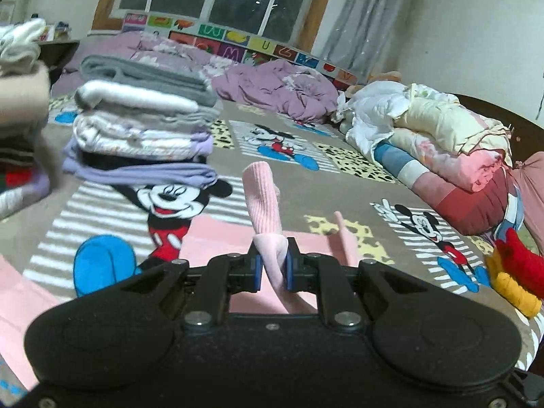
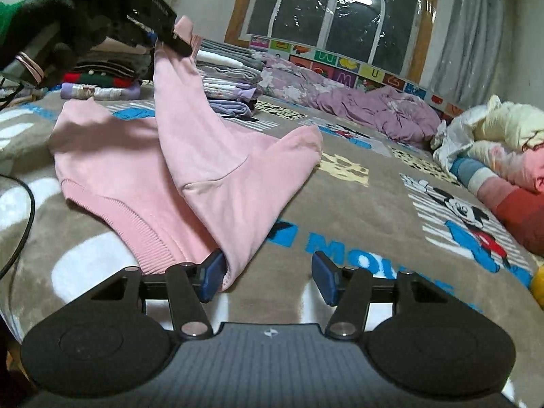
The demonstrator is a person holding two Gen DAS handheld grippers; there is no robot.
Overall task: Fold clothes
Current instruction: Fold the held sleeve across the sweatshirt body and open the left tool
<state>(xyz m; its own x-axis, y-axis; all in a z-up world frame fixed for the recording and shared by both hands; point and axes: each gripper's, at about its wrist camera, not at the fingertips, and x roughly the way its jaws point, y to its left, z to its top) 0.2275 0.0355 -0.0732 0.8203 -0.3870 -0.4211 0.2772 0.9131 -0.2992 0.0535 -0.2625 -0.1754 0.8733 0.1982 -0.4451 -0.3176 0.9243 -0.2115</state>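
A pink sweatshirt [image 2: 142,156] lies on the Mickey Mouse blanket [image 2: 367,210]. My left gripper [image 1: 272,265] is shut on its pink sleeve cuff [image 1: 263,200], which sticks up past the fingers. In the right wrist view the left gripper [image 2: 170,39] holds that sleeve raised at the upper left, and the sleeve hangs down to the body of the garment. My right gripper [image 2: 268,275] is open low over the blanket. Its left fingertip [image 2: 212,273] touches the sweatshirt's near edge by the ribbed hem [image 2: 136,231]. Nothing is between its jaws.
A stack of folded clothes [image 1: 142,129] stands on the bed at the left, with another pile [image 1: 20,129] beside it. A crumpled purple duvet [image 1: 278,88] lies at the back. Bundled bedding [image 1: 442,149] and a red-and-yellow plush toy [image 1: 516,272] lie at the right.
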